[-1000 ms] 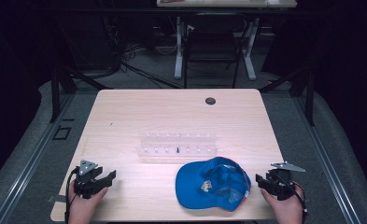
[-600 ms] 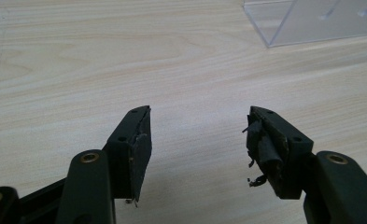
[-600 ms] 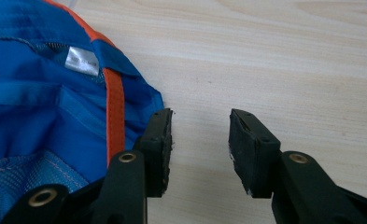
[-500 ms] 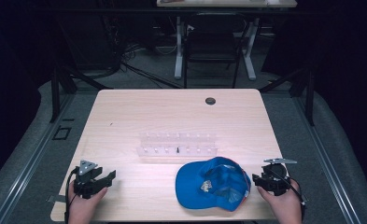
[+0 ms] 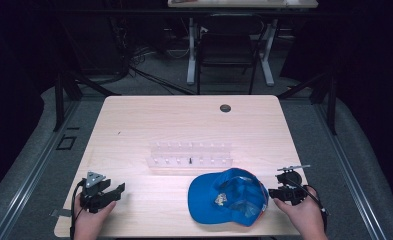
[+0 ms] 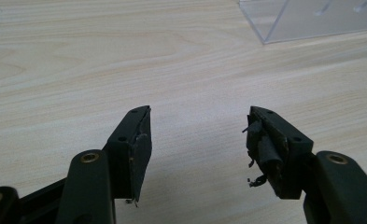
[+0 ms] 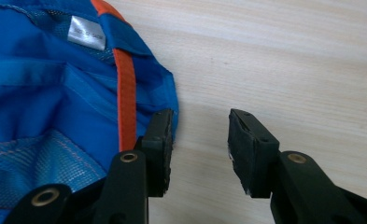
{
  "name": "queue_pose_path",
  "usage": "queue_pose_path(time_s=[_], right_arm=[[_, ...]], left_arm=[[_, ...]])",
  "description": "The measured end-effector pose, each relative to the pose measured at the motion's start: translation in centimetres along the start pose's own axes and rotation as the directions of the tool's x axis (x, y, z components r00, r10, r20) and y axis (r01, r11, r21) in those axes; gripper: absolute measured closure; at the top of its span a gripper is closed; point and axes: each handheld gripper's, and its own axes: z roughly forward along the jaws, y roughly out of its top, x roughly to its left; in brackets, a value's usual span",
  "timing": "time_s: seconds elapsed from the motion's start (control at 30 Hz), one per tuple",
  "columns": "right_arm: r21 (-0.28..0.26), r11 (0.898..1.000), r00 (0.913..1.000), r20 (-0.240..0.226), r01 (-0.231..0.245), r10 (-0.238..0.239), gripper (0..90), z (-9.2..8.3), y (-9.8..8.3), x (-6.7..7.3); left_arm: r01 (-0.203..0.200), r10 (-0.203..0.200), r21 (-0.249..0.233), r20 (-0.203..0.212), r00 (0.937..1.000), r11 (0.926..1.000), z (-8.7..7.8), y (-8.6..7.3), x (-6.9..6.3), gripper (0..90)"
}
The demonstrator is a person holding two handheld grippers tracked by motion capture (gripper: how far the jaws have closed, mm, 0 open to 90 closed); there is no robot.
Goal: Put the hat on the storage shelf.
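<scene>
Right gripper (image 5: 273, 192) closes in on the blue cap (image 5: 229, 196)

Since the earlier frame its jaws have narrowed somewhat and come up to the cap's edge: one jaw lies against the orange-trimmed rim, the other over bare table (image 5: 184, 125), nothing pinched between. The left gripper (image 6: 197, 140) has kept still, jaws wide, well apart from the cap.

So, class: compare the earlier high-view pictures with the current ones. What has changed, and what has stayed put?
The right gripper has edged in towards the blue cap, and its jaws have just been closing somewhat. They are open, with bare table between them beside the cap's rim, and grip nothing. The left gripper stayed open in place; the cap and the clear rack lie as before.
</scene>
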Motion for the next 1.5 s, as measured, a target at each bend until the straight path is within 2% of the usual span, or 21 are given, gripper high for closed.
queue_pose_path(time_s=[0.07,0.1,0.17,0.27,0.37,0.43,0.5,0.53,0.77,0.8,0.87,0.97,1.0,1.07,1.1,1.13,1.17,1.2,1.3,1.5], right_arm=[[0.014,1.000,0.9994,-0.023,-0.024,0.024,60.7,0.3,0.3,0.0],[0.039,0.999,0.9993,-0.033,-0.018,0.020,60.9,0.3,0.5,0.0],[0.054,0.997,0.9977,-0.044,-0.049,0.051,62.3,0.7,0.7,0.0],[0.085,0.994,0.9961,-0.049,-0.069,0.073,63.4,1.0,1.2,0.0],[0.113,0.988,0.9910,-0.075,-0.102,0.111,63.7,1.3,1.5,0.0],[0.127,0.986,0.9896,-0.083,-0.106,0.117,64.3,1.4,1.6,0.0],[0.142,0.981,0.9843,-0.093,-0.136,0.150,65.8,1.9,1.7,0.1],[0.162,0.978,0.9859,-0.084,-0.130,0.145,66.2,1.9,1.8,0.1],[0.188,0.971,0.9826,-0.082,-0.149,0.166,70.4,2.6,2.1,0.4],[0.224,0.964,0.9837,-0.077,-0.142,0.163,71.2,2.8,2.3,0.4],[0.236,0.962,0.9852,-0.067,-0.138,0.158,72.1,2.8,2.4,0.5],[0.234,0.962,0.9850,-0.065,-0.141,0.160,72.5,2.9,2.5,0.7],[0.249,0.961,0.9898,-0.041,-0.122,0.137,72.7,2.9,2.6,0.9],[0.245,0.962,0.9905,-0.036,-0.120,0.133,72.7,3.0,2.7,1.1],[0.254,0.961,0.9933,-0.014,-0.108,0.115,73.3,3.0,2.8,1.4],[0.253,0.961,0.9932,-0.012,-0.109,0.116,73.4,3.1,2.9,1.6],[0.267,0.960,0.9958,0.000,-0.088,0.091,74.9,3.0,3.0,1.6],[0.253,0.962,0.9945,-0.002,-0.101,0.104,77.0,3.1,3.0,1.9],[0.261,0.961,0.9949,-0.010,-0.094,0.101,82.3,3.2,3.1,2.0],[0.263,0.960,0.9939,-0.028,-0.096,0.107,85.7,3.3,3.2,1.7]], left_arm=[[-0.003,0.003,0.002,0.001,1.0000,1.0000,0.0,0.0,0.0,40.7],[-0.005,0.005,0.003,0.002,1.0000,1.0000,0.0,0.0,0.0,40.6],[-0.003,0.003,0.002,0.002,1.0000,1.0000,0.0,0.0,0.0,40.7],[-0.007,0.007,0.012,0.003,1.0000,0.9999,0.0,0.0,0.0,40.7],[-0.006,0.006,0.011,0.003,1.0000,0.9999,0.0,0.1,0.0,40.6],[-0.006,0.006,0.011,0.003,1.0000,0.9999,0.0,0.1,0.0,40.7],[-0.006,0.006,0.004,0.001,1.0000,1.0000,0.1,0.0,0.0,40.7],[-0.006,0.006,0.004,0.001,1.0000,1.0000,0.1,0.0,0.0,40.7],[-0.013,0.013,0.012,-0.007,0.9999,0.9998,0.1,0.0,0.0,42.5],[-0.013,0.013,0.011,-0.005,0.9999,0.9999,0.1,0.0,0.0,42.5],[-0.012,0.012,0.008,-0.004,0.9999,0.9999,0.1,0.0,0.0,42.5],[-0.013,0.013,0.011,-0.003,0.9999,0.9998,0.1,0.0,0.0,42.5],[-0.013,0.013,0.010,-0.001,0.9999,0.9999,0.1,0.0,0.0,42.5],[-0.013,0.013,0.010,-0.001,0.9999,0.9999,0.1,0.0,0.0,42.5],[-0.013,0.013,0.010,-0.001,0.9999,0.9999,0.1,0.0,0.0,42.5],[-0.012,0.012,0.009,-0.002,0.9999,0.9999,0.1,0.0,0.0,42.5],[-0.012,0.012,0.009,-0.002,0.9999,0.9999,0.1,0.0,0.0,42.5],[-0.013,0.013,0.011,-0.003,0.9999,0.9999,0.1,0.0,0.0,42.5],[-0.015,0.015,0.013,-0.001,0.9999,0.9998,0.1,0.0,0.0,42.5],[-0.012,0.012,0.010,0.000,0.9999,0.9999,0.1,0.0,0.0,42.6]])
